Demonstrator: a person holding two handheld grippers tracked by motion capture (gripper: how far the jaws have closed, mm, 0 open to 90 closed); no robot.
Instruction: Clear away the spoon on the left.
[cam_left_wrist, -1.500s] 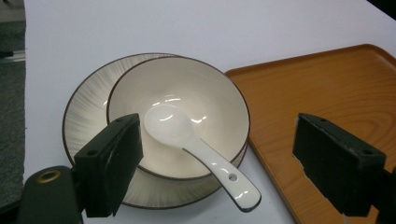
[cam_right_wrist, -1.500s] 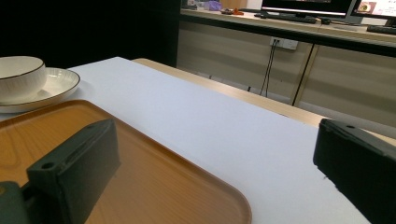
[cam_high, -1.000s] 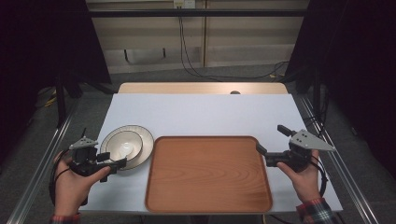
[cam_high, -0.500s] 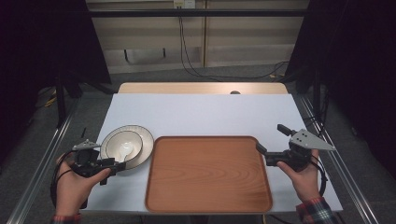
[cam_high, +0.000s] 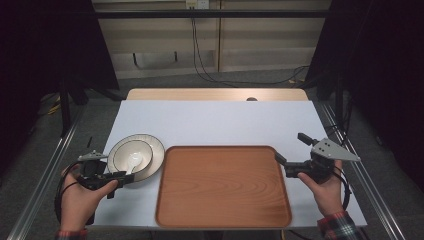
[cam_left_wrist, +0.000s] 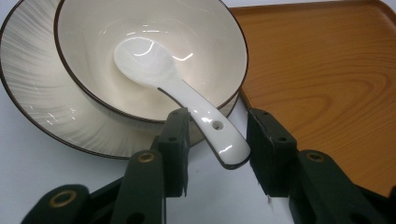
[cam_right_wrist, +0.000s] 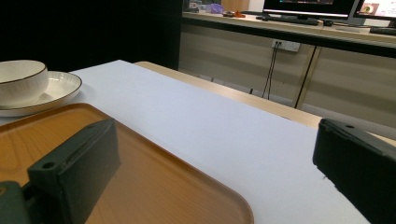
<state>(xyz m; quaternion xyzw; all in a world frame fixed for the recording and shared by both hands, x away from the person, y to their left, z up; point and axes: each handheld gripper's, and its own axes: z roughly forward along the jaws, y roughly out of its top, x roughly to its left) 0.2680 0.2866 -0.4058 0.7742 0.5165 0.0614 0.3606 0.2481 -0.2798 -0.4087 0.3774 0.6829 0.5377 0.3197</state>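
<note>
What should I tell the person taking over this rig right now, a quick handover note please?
Left gripper: open, jaws either side of the white spoon handle, not yet closed on it.
Right gripper: open, empty, at the right edge of the wooden tray.
The spoon lies in the bowl, handle over the rim; the bowl sits on the plate, left of the tray.
Done: left gripper lined up.
Left: probably grasp and lift the spoon; the tray holds nothing.

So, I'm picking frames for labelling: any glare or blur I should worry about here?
Left gripper view: bright glare spots on the spoon and inside the bowl, edges otherwise sharp. Right gripper view: the hand-held gripper's jaws are soft and out of focus up close; the tray shows a mild sheen. High view: table evenly lit, surroundings very dark.
</note>
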